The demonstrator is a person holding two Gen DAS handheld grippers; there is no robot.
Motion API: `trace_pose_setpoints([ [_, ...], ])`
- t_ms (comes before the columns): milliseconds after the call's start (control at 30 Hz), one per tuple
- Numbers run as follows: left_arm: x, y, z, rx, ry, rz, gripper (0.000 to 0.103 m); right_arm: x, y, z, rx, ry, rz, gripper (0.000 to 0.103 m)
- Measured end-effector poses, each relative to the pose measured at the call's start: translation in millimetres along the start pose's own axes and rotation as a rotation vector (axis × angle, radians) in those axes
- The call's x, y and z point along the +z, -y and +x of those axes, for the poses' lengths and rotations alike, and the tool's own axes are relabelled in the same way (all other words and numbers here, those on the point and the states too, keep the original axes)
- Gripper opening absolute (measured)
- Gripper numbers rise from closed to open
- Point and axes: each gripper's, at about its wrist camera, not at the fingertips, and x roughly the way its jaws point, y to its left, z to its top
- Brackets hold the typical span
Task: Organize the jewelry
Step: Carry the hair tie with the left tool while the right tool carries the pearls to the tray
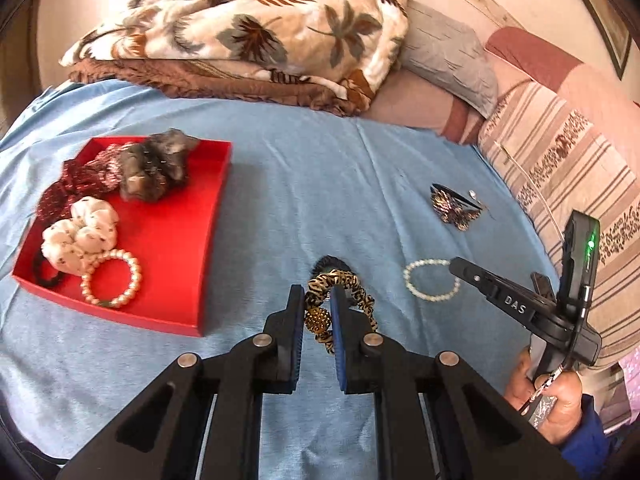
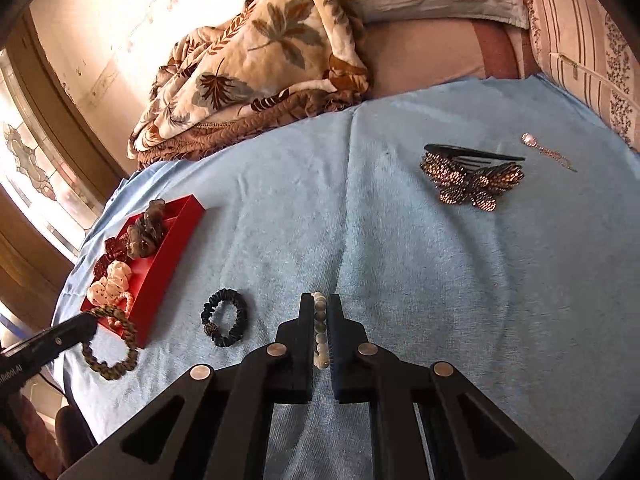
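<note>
Left tongs pinch the leopard hair tie and right tongs clamp the bead bracelet above the blue bedsheet, likely bound for the red tray.

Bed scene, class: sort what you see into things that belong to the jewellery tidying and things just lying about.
Job: red tray, leopard scrunchie in left claw, bead bracelet in right claw, black scrunchie, butterfly clip, pendant.

Lying about: leaf blanket, grey pillow.
</note>
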Motion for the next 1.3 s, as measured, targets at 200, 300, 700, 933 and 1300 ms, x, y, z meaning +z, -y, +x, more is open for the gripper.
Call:
trace_pose_setpoints([
  [200,-1,-28,-13,0.027,0.016,-0.074,0.013,1,-9,-11,-0.011,0.019,-0.009,0.007],
  [300,0,-44,-21,0.049,0.033,-0.112,0.013,2,-15,-19,-0.006,0.023,-0.002,0.007],
  [700,-3,-109,-45,0.093,0.085,-0.271,0.013,21,-76,-25,0.043,0.011,-0.101,0.007],
  [933,5,-130,-39,0.064,0.095,-0.315,0.013,41,-130,-12,0.070,-0.016,-0.205,0.007],
  [1300,44,-161,19,0.017,0.053,-0.376,0.012,86,-212,61,0.123,-0.106,-0.281,0.007],
])
